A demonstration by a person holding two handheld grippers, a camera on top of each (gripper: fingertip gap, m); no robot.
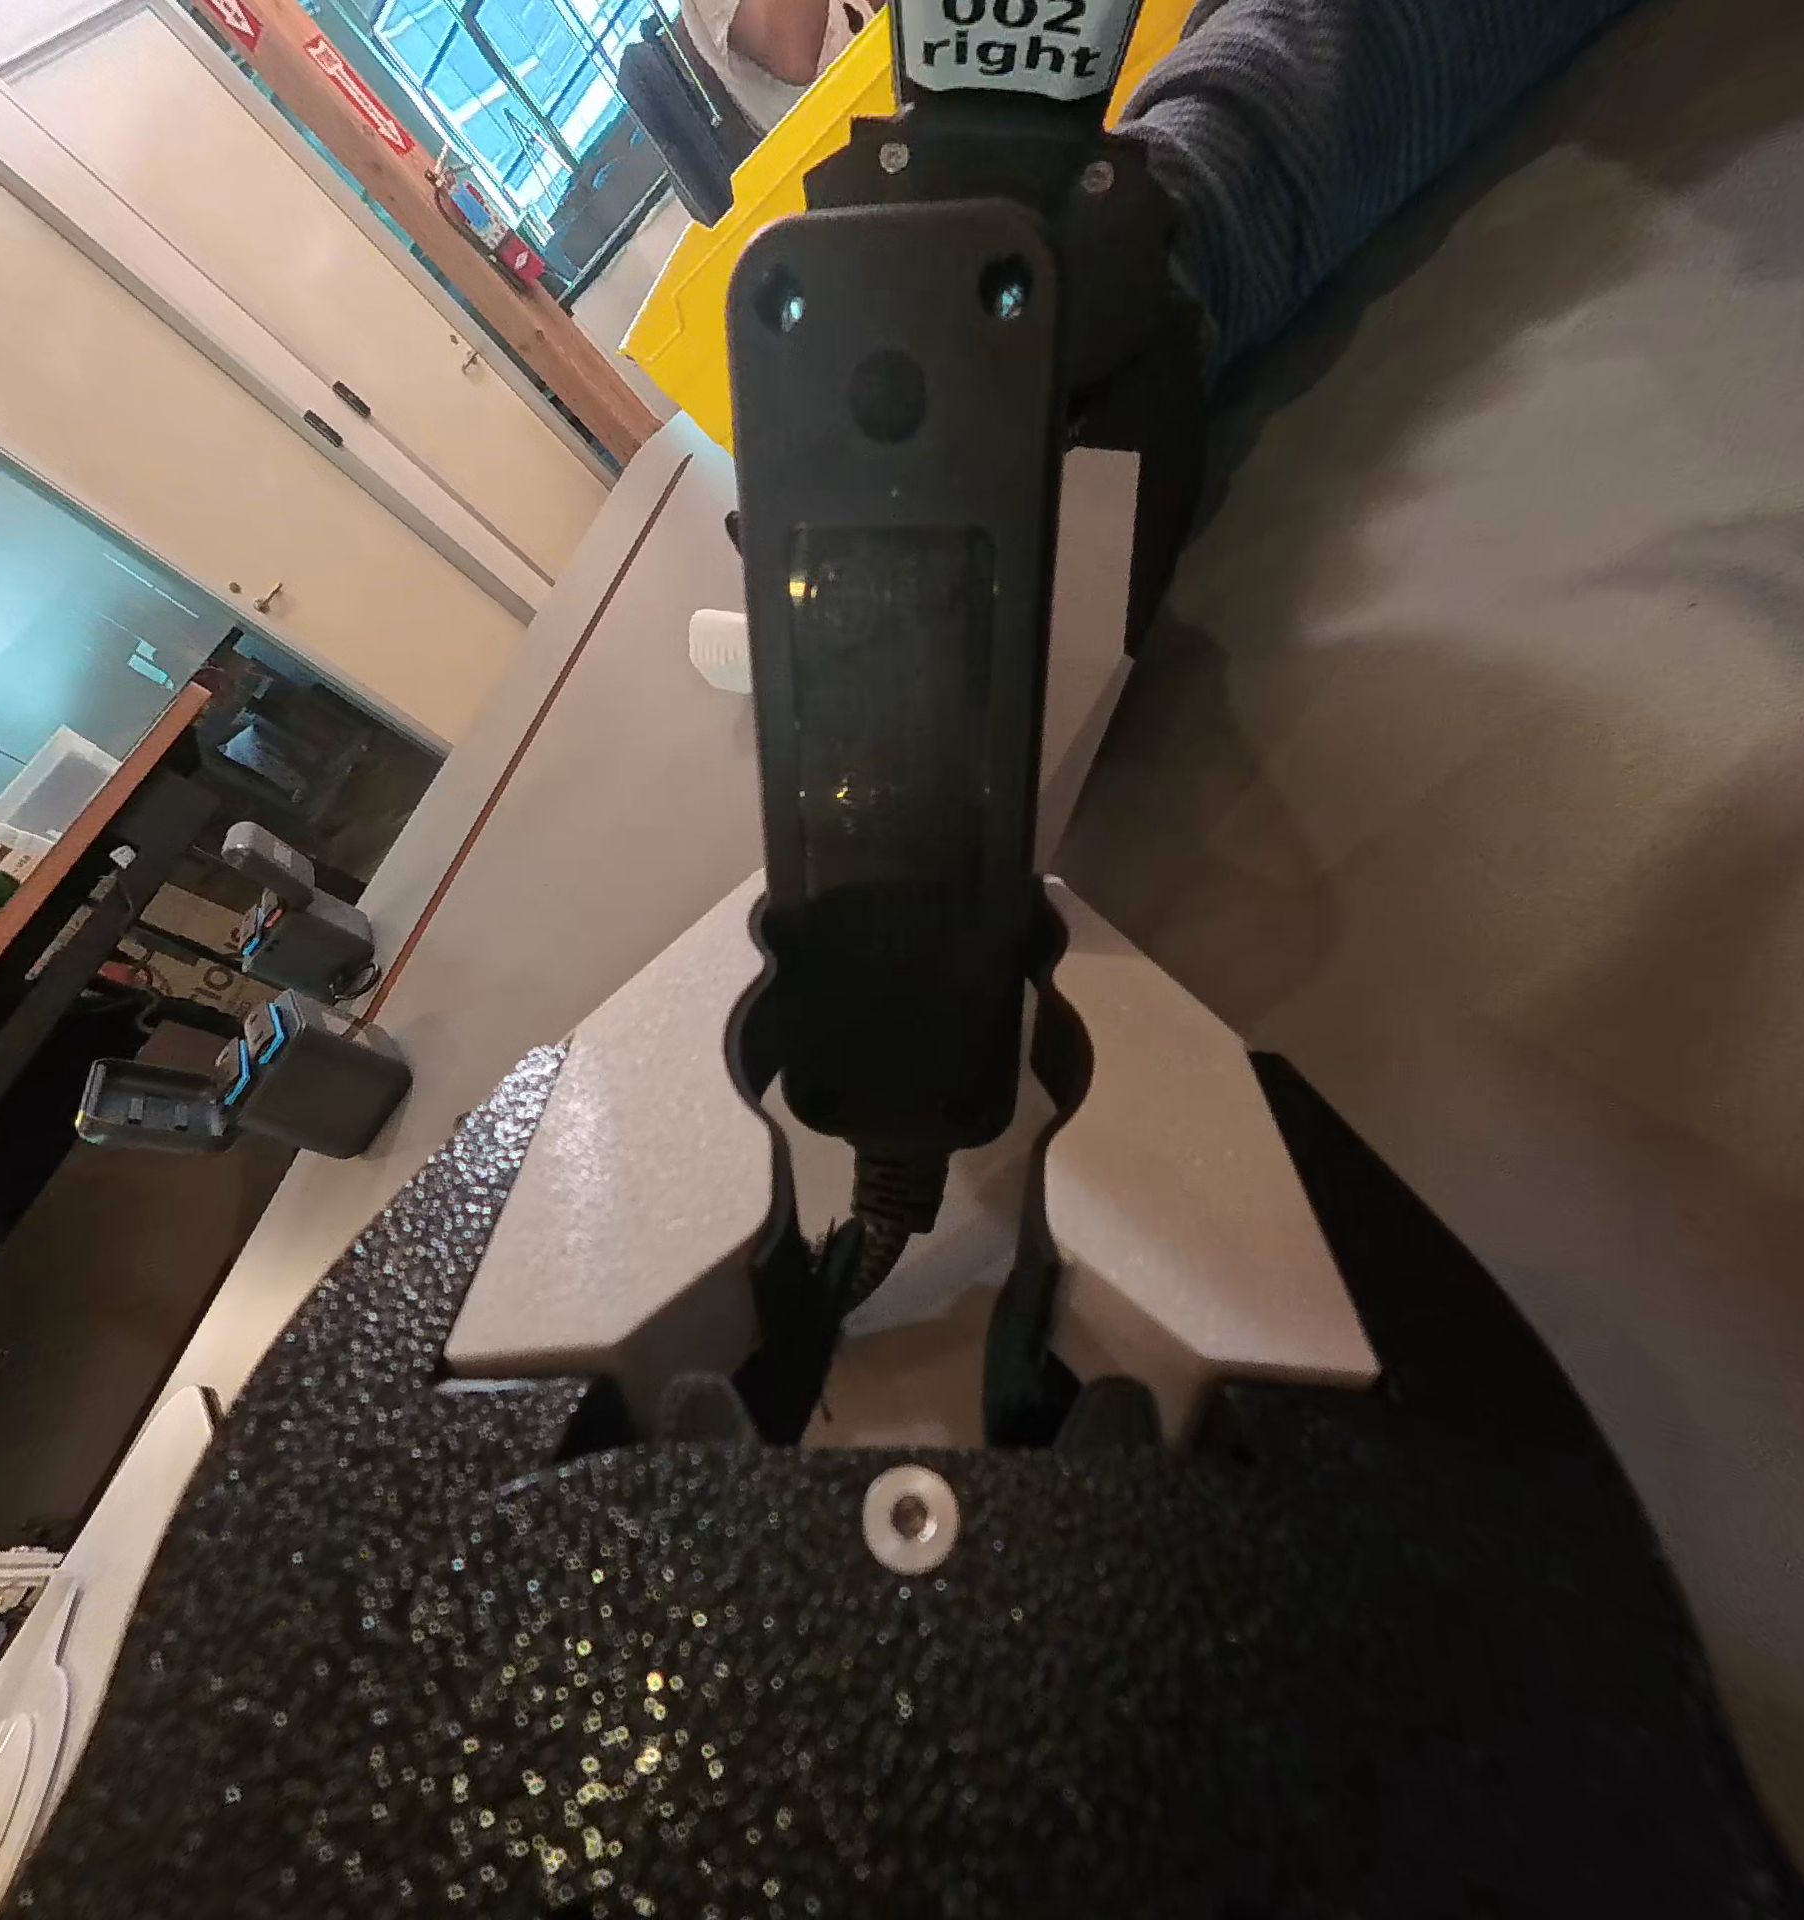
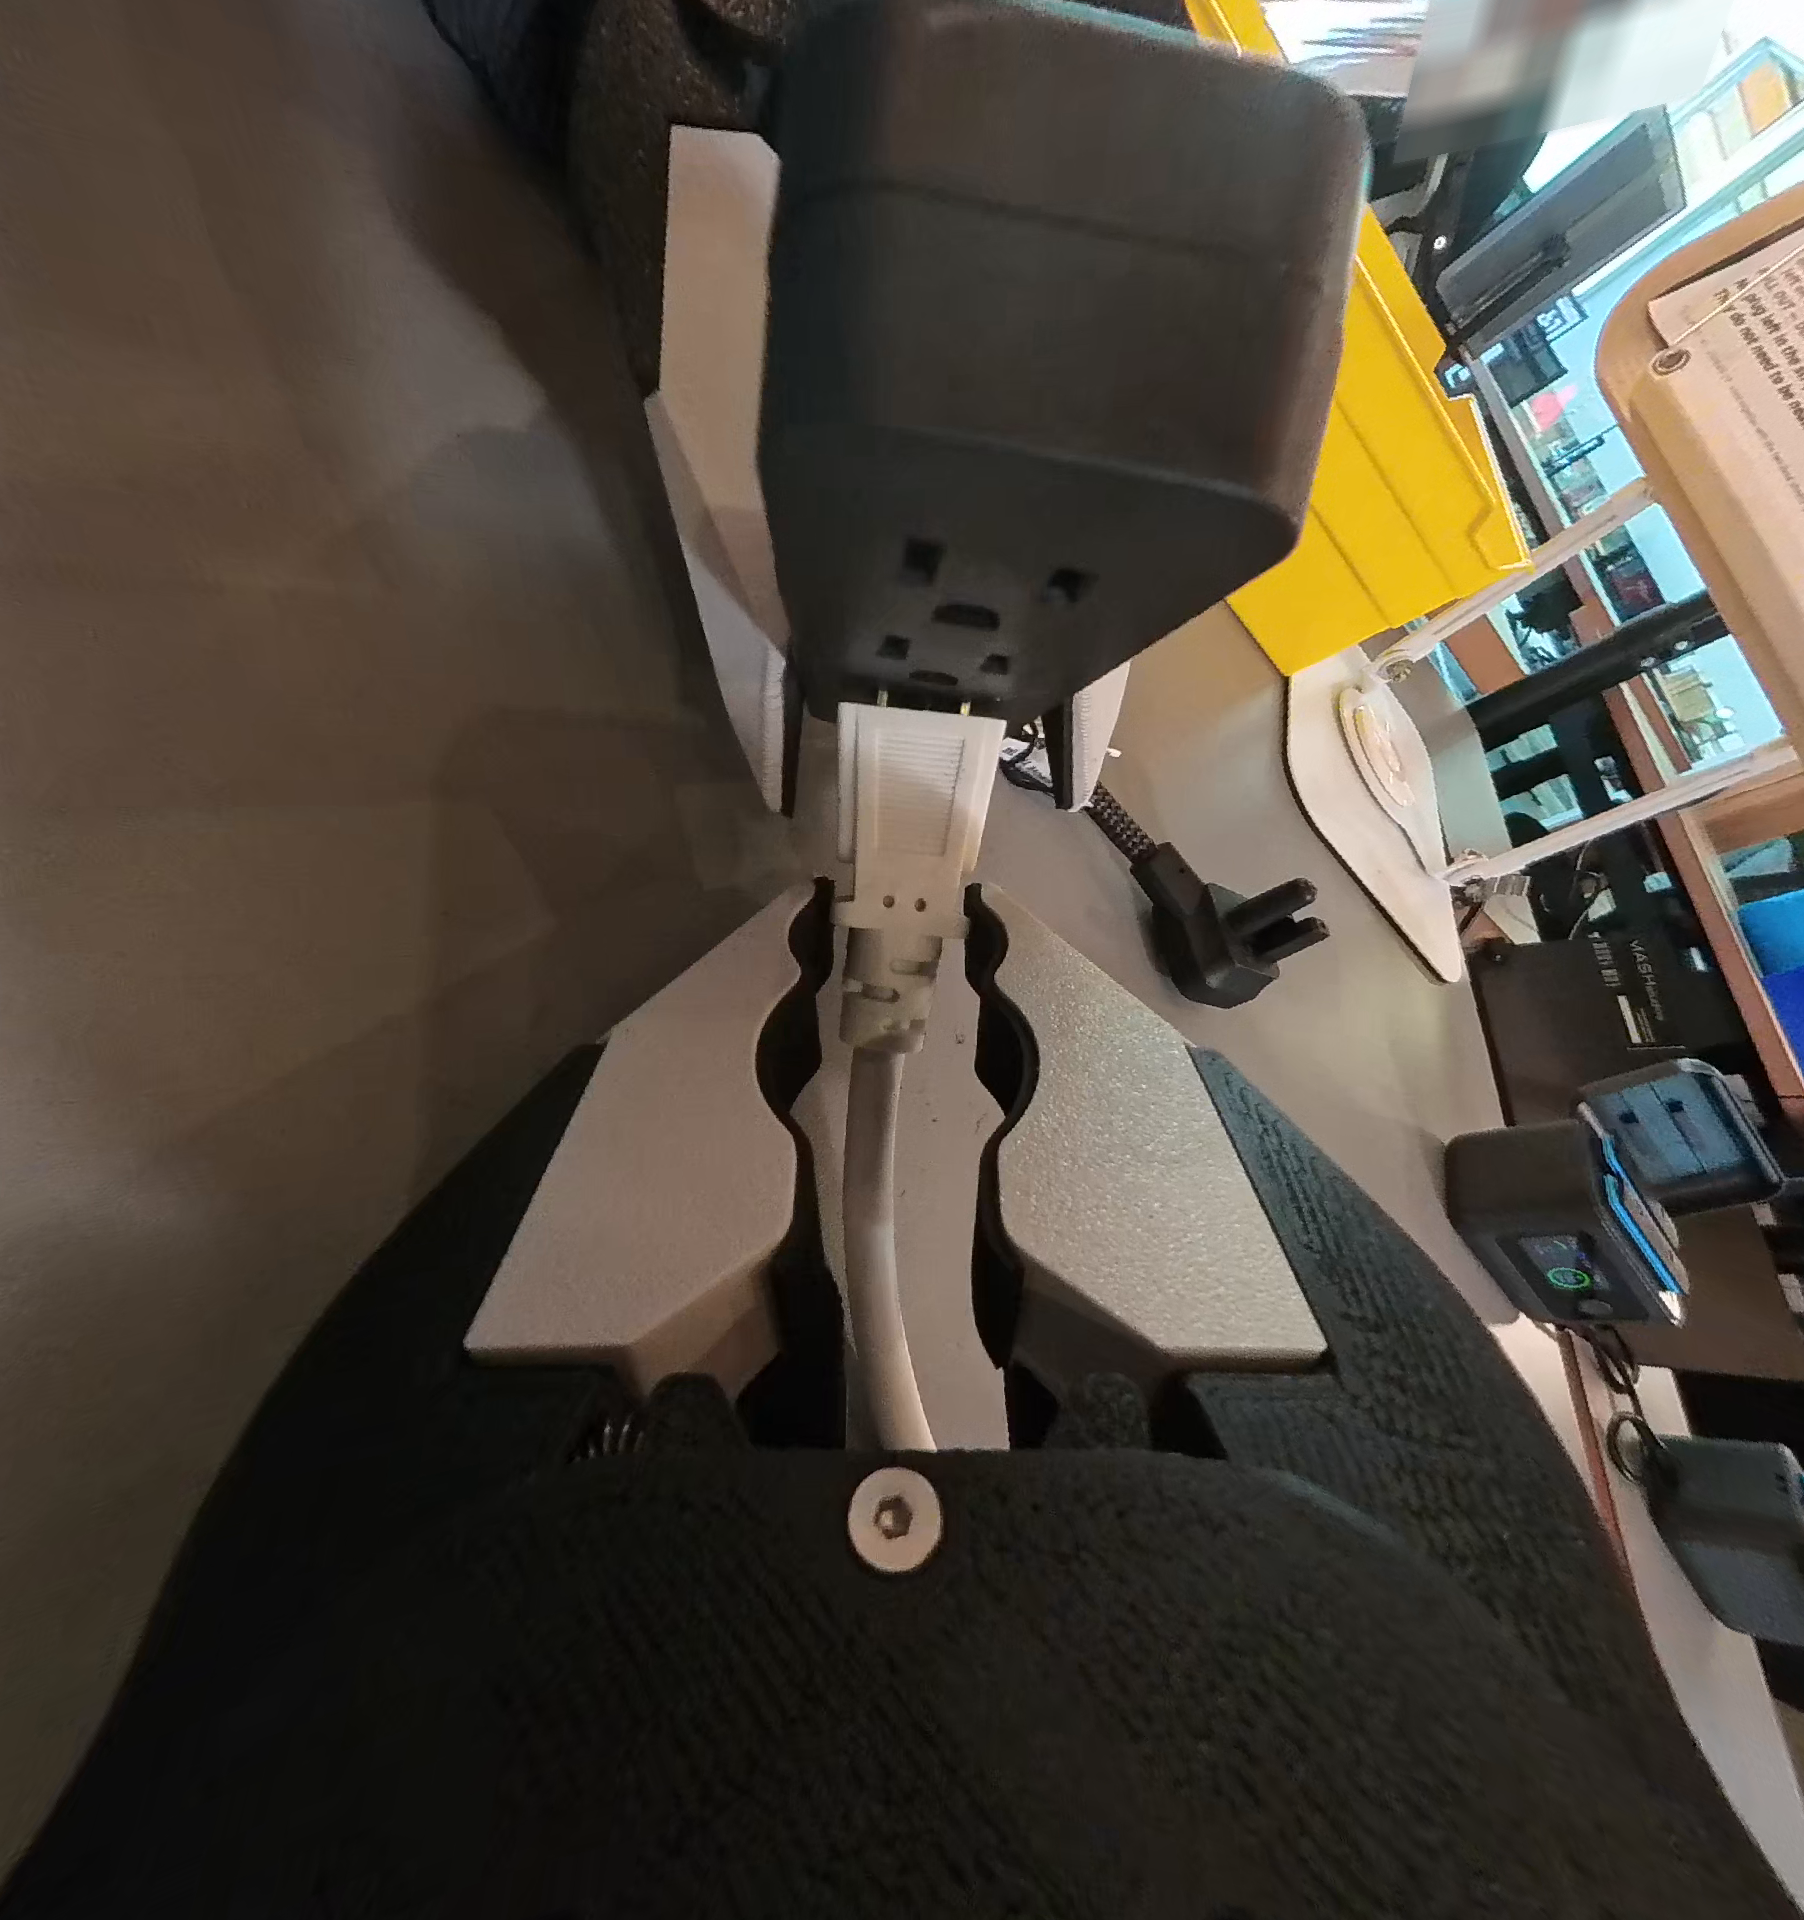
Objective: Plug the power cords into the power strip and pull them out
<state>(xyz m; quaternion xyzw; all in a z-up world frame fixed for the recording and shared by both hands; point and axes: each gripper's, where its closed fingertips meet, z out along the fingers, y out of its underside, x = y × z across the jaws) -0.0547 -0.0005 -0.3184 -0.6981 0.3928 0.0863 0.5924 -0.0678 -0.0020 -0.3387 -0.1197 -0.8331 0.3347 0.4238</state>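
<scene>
My left gripper [image 1: 903,914] is shut on the cord end of the black power strip [image 1: 893,644], held off the table with its back towards the camera. In the right wrist view the strip [image 2: 1043,343] shows its outlet face, with the left gripper's white fingers [image 2: 716,499] on either side. My right gripper [image 2: 898,904] is shut on the base of a white plug [image 2: 919,790]. Its prongs sit partly inside the strip's nearest outlet, with some metal showing. The white cord [image 2: 877,1247] runs back between my fingers. The plug's edge shows in the left wrist view [image 1: 716,649].
A black plug on a braided cord [image 2: 1230,935] lies loose on the white table [image 2: 1241,1091]. A yellow bin [image 2: 1376,499] stands behind, a white paper stand [image 2: 1397,769] to the right. Several grey charger boxes [image 2: 1563,1226] sit at the table edge. A person's body is close behind the strip. Only a small space, under 4 cm, lies between the two pairs of fingers.
</scene>
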